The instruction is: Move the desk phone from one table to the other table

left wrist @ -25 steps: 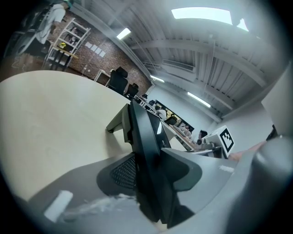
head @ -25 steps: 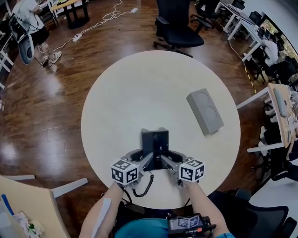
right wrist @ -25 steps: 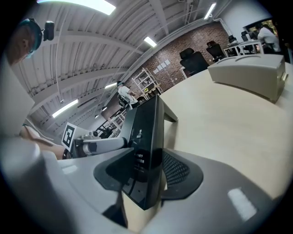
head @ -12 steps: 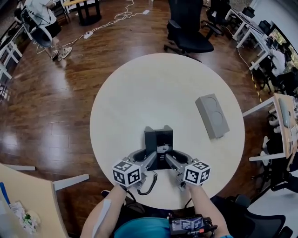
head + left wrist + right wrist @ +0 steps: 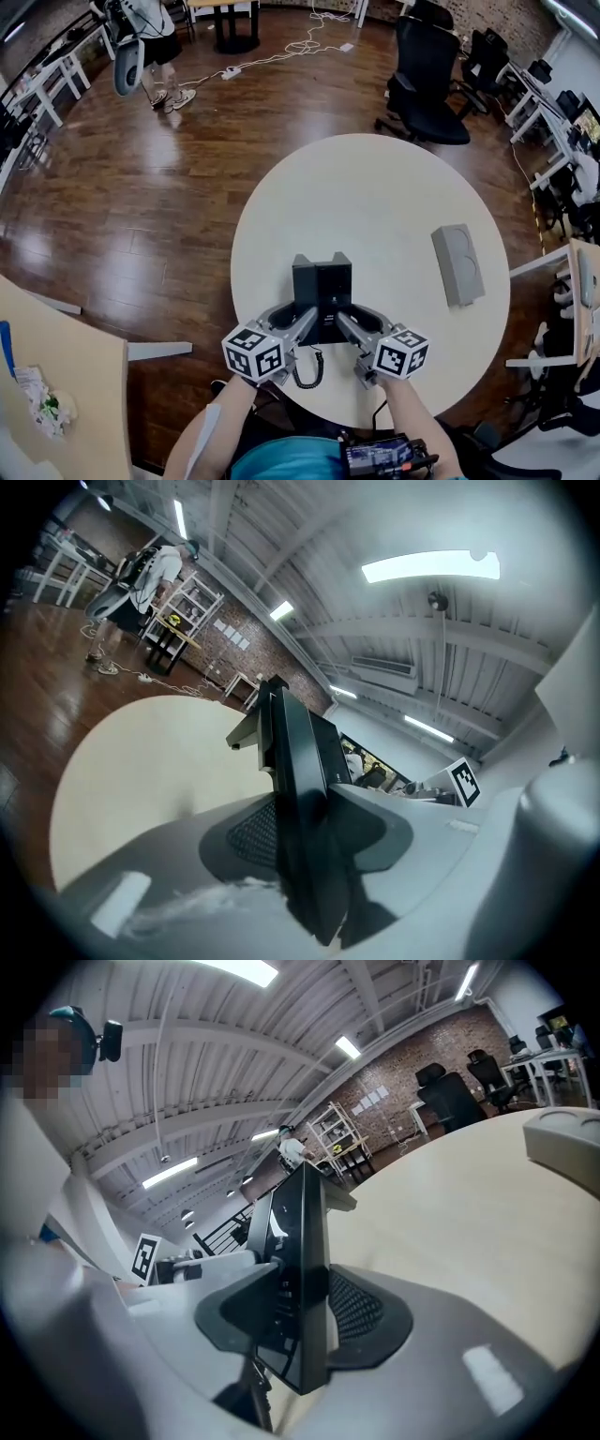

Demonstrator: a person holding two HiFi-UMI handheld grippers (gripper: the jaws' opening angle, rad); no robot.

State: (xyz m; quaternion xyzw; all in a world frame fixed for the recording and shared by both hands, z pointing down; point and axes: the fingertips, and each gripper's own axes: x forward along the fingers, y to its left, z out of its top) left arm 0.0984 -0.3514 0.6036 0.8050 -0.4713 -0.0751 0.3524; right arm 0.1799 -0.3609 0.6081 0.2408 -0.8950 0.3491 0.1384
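The black desk phone [image 5: 322, 286] hangs just over the near edge of the round cream table [image 5: 375, 197], gripped from both sides. My left gripper [image 5: 307, 324] is shut on its left edge, and in the left gripper view the phone [image 5: 295, 789] stands edge-on between the pads. My right gripper [image 5: 340, 324] is shut on the right edge; its jaws have just been closing on the phone [image 5: 300, 1269] between them. A coiled cord [image 5: 309, 370] dangles below the phone.
A grey rectangular box [image 5: 458, 264] lies on the round table's right side. A wooden desk [image 5: 56, 375] with clutter stands at lower left. A black office chair [image 5: 427, 84] is beyond the table, a person [image 5: 150, 23] stands at far upper left, and cables lie on the floor.
Both grippers have lifted the phone a little. The whole head view has swung left, so the round table now sits further right and more of the wooden desk shows.
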